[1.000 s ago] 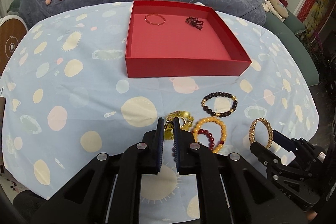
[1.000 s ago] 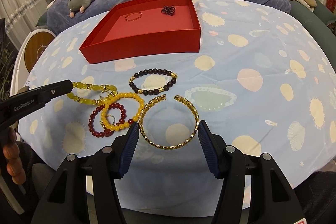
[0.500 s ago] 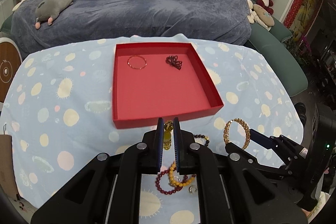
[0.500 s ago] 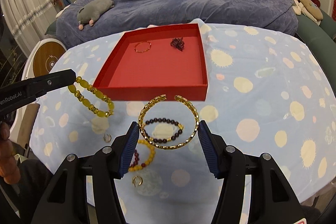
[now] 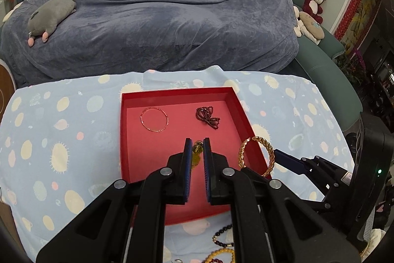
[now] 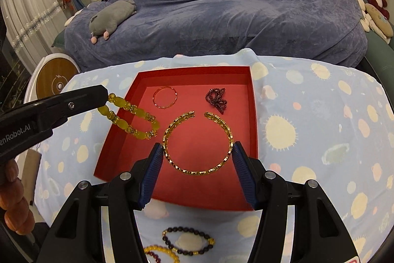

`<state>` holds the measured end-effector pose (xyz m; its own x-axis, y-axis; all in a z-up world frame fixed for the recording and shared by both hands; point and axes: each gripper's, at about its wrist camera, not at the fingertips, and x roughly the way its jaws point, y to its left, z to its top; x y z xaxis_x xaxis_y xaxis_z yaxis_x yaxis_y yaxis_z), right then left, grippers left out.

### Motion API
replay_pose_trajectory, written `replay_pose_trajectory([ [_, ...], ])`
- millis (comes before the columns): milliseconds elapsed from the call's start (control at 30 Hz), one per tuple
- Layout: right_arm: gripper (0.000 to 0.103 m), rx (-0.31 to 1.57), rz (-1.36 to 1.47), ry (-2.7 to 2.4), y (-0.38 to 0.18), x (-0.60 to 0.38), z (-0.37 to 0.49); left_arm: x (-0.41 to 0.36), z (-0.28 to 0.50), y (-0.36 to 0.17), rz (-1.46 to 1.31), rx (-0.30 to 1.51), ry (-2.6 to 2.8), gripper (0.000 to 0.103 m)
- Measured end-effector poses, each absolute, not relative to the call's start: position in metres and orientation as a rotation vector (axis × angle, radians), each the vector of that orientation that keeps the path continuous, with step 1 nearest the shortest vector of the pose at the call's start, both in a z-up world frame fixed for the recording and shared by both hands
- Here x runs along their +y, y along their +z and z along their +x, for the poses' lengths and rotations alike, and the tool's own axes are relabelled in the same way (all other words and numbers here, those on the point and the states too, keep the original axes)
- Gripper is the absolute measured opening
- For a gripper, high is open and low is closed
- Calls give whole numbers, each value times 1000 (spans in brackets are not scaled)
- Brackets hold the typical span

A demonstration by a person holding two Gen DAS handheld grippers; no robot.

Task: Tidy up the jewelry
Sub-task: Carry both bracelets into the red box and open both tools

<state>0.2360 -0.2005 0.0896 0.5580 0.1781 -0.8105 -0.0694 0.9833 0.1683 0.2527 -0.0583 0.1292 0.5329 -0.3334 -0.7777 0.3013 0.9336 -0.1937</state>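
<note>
A blue-grey blanket (image 6: 221, 4) drapes the sofa behind the table, with a grey plush mouse (image 6: 110, 16) lying on it. The table wears a pale blue tablecloth (image 6: 320, 115) dotted with suns and planets. On it sits the red tray (image 6: 118, 137), open-topped with low walls; its floor holds a thin red bangle (image 6: 165, 97) and a dark red bead cluster (image 6: 216, 98) near the far wall, well apart, with bare floor in the near half.

The left gripper (image 5: 197, 147) is closed narrowly on a yellow bead bracelet (image 6: 130, 116), which dangles over the tray's left wall. White lettering on its side reads "enRobot.AI", the start cut off by the frame edge. The right gripper (image 6: 197, 154) is spread wide, its blue pads pressing both sides of the gold open cuff (image 6: 197, 142), held above the tray's near-right floor.

Half a second ago both pieces hung in front of the tray's near wall; now both are over it, and the tray looks closer in both views.

Left on the cloth, just before the near wall: a dark bead bracelet (image 6: 188, 240) and an orange bead bracelet (image 6: 160, 252).
</note>
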Motion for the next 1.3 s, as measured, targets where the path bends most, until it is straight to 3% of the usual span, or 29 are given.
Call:
replay_pose_trajectory([
  [367,56,1038,72,136,41,-190,296,-55,310,66,-10,1023,-302,9],
  [767,57,1069,49,120,22,-188,315,-48,327,39,-9,1059,-262,10],
  [867,60,1060,39,107,23,-188,313,-43,326,39,-17,1048,-237,29],
  [900,62,1056,38,102,24,-189,313,-42,324,40,-15,1037,-226,42],
  [933,63,1053,41,100,25,-190,311,-41,321,42,-16,1019,-225,45],
  [1300,63,1024,81,89,50,-203,285,-34,295,64,-4,985,-216,45],
])
